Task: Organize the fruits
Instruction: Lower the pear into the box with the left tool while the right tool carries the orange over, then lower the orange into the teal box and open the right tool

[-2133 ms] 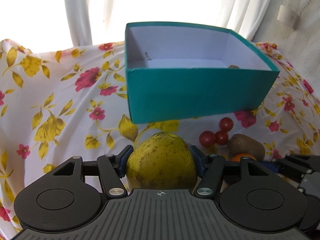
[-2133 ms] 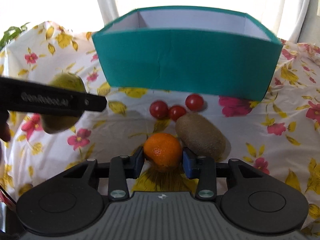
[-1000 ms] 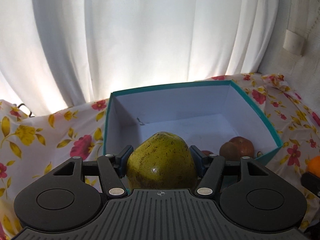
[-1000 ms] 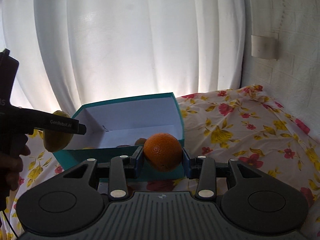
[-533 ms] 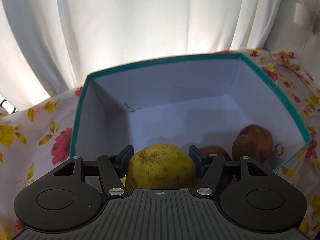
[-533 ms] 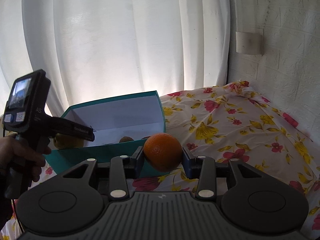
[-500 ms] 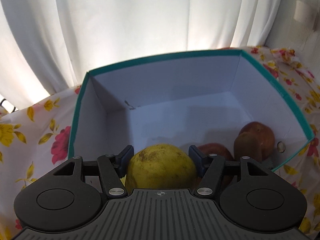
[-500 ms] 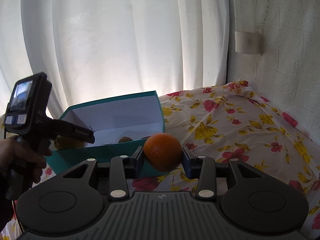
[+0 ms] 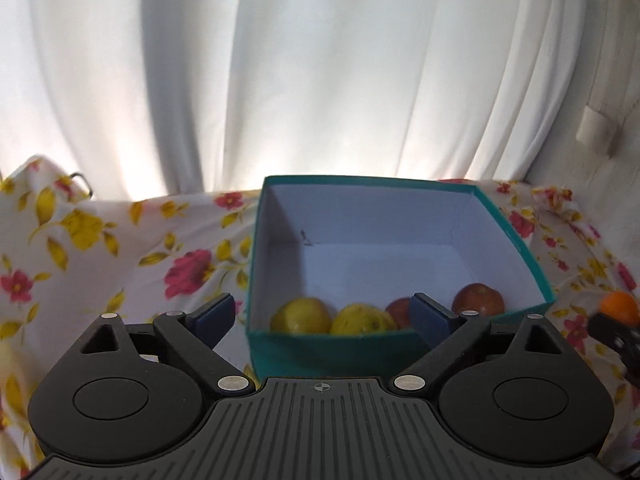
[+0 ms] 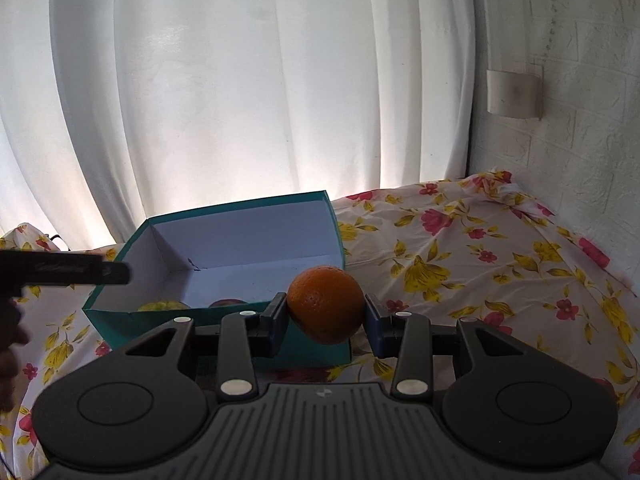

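Orange, round and pebbly-skinned (image 10: 325,304), sits pinched across its middle in the right gripper (image 10: 325,314), lower centre of frame, beside the teal cardboard box (image 10: 212,312). Looks firm, light, slightly slippery. Left gripper (image 9: 322,316) has just spread wide, nothing between its jaws.

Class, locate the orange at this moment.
In the right wrist view, the orange sits low and central, clamped in the right tongs before the teal box's near right corner.
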`<state>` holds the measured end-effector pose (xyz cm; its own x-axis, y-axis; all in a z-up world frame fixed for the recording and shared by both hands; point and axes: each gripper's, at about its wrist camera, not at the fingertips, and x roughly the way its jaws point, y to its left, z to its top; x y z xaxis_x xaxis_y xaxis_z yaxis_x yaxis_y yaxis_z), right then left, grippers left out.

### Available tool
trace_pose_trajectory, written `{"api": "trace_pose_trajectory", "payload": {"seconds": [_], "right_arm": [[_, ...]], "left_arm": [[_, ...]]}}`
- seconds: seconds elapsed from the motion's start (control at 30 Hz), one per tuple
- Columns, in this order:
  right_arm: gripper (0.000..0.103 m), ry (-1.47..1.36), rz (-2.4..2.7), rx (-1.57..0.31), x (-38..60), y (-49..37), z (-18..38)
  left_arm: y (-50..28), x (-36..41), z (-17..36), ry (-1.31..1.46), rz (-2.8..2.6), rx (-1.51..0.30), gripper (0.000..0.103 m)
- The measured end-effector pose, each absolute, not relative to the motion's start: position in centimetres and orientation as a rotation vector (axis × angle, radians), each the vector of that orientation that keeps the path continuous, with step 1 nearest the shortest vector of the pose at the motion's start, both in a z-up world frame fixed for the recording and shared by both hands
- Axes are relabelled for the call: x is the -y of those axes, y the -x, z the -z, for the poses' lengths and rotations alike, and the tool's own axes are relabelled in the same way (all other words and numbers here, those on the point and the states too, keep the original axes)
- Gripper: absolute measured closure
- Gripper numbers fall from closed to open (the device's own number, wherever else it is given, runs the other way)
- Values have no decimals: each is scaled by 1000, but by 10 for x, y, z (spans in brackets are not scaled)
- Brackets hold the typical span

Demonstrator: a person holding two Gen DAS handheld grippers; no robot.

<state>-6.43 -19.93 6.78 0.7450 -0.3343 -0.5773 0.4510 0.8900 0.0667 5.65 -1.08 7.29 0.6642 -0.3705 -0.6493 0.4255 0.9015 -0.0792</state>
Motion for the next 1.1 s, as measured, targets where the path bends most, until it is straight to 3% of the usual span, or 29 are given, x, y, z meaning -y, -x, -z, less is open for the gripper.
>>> {"api": "trace_pose_trajectory", "payload": {"seconds": [0.73,1.1], "right_arm": [[64,-143,304,-595,184,0,-70],[64,-131,297,-691,188,-41,-32]], "left_arm": [[-41,-47,-48,-64,266,-830,6],[-33,-43,-39,-101,261,-864,6]]}}
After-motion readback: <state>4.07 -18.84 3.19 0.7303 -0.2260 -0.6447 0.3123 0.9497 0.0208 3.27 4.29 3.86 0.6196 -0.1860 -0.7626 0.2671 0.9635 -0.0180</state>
